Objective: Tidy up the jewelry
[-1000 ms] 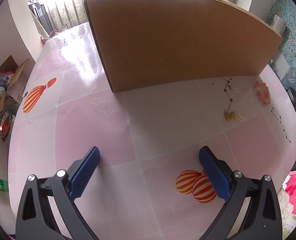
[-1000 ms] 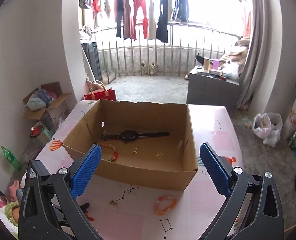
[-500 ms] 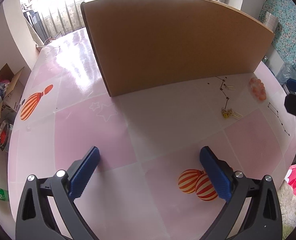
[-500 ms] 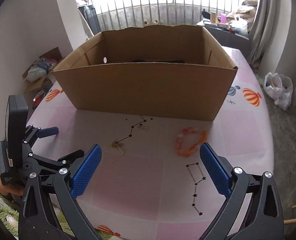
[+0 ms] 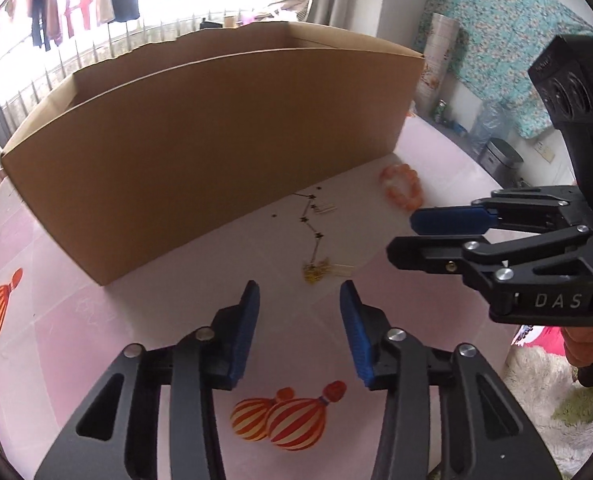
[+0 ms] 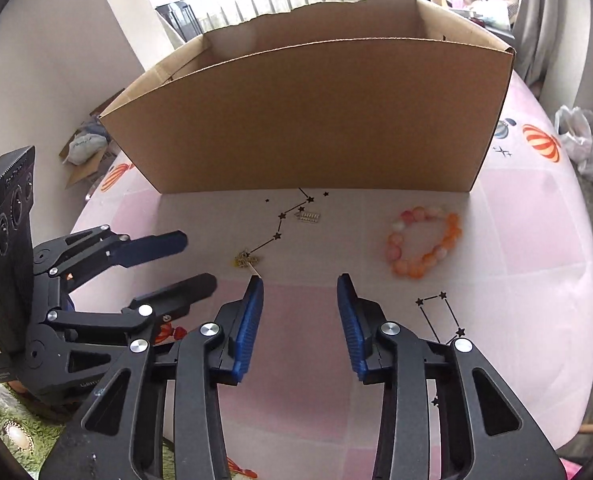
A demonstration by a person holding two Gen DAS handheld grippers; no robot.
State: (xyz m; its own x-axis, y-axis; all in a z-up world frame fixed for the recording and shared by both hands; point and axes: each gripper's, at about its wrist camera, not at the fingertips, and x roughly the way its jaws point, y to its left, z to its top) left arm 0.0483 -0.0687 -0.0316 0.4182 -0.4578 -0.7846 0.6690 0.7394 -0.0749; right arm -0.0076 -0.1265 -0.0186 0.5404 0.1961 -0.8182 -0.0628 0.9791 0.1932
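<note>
Both claws hover over the pink bench (image 6: 516,240), jaws closing, nothing between them. Left claw (image 5: 299,300) sits just short of a small gold jewelry piece (image 5: 316,272). Right claw (image 6: 300,292) is near the orange bead bracelet (image 6: 424,240), not touching. Both pieces lie on the bench in front of the cardboard box (image 6: 316,120).

White letters "DAS" readable on the black body of the right claw (image 5: 412,236), seen from the left wrist. Nothing else legible anywhere.
</note>
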